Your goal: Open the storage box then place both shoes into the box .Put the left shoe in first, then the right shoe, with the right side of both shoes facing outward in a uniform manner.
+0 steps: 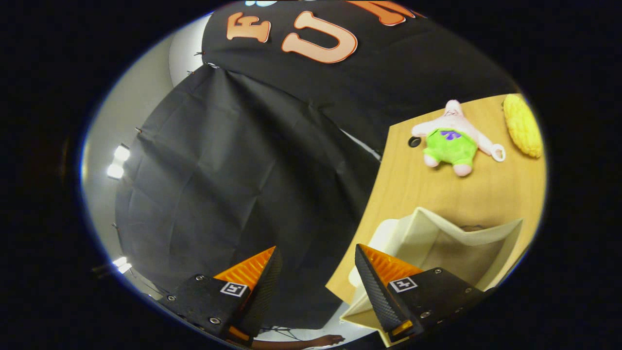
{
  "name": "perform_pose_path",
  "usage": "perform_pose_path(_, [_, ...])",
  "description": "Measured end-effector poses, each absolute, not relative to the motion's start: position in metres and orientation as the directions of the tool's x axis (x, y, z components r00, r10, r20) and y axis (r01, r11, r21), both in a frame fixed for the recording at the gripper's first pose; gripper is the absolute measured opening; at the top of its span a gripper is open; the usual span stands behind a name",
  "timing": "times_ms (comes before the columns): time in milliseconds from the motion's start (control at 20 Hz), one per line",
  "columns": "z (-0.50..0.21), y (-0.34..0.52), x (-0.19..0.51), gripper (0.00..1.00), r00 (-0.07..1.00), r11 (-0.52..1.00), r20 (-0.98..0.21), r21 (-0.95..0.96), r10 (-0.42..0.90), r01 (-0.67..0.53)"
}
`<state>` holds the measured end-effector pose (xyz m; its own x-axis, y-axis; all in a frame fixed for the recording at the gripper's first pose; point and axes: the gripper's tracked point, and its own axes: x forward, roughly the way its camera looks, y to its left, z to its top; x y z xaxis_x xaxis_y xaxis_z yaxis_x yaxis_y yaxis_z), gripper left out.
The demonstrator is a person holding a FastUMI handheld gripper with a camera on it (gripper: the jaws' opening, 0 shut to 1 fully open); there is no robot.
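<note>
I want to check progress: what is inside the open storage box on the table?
The storage box stands open, and its visible inside walls are bare, with no shoe seen. The gripper, fingers apart and holding nothing, covers the near lower part of the box, so that part cannot be judged.

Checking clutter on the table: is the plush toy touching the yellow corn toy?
Apart. The gripper view shows bare table between the plush toy and the corn toy. The gripper is open, its fingers holding nothing.

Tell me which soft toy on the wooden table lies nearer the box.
The pink star-shaped plush in green shorts: it lies just beyond the open cream storage box, while the yellow knobbly plush sits farther off. The tool is open, empty.
</note>
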<state>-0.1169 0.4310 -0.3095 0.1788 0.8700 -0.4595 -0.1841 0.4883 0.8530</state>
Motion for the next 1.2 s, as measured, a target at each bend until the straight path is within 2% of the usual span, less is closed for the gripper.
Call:
perform_pose_path(50, [-0.316,0.415,-0.116,0.95,0.202,0.528,-0.492,0.826,0.847,-0.198])
perform_pose_path(300, [-0.353,0.325,-0.111,0.97,0.3,0.73,-0.667,0.645,0.682,-0.227])
perform_pose_path(500, [-0.386,0.258,-0.119,0.97,0.334,0.824,-0.756,0.545,0.564,-0.156])
perform_pose_path(750, [-0.434,0.18,-0.178,0.96,0.286,0.9,-0.855,0.429,0.434,-0.084])
perform_pose_path(1200, [-0.499,0.124,-0.254,0.91,0.169,0.95,-0.939,0.277,0.299,-0.143])
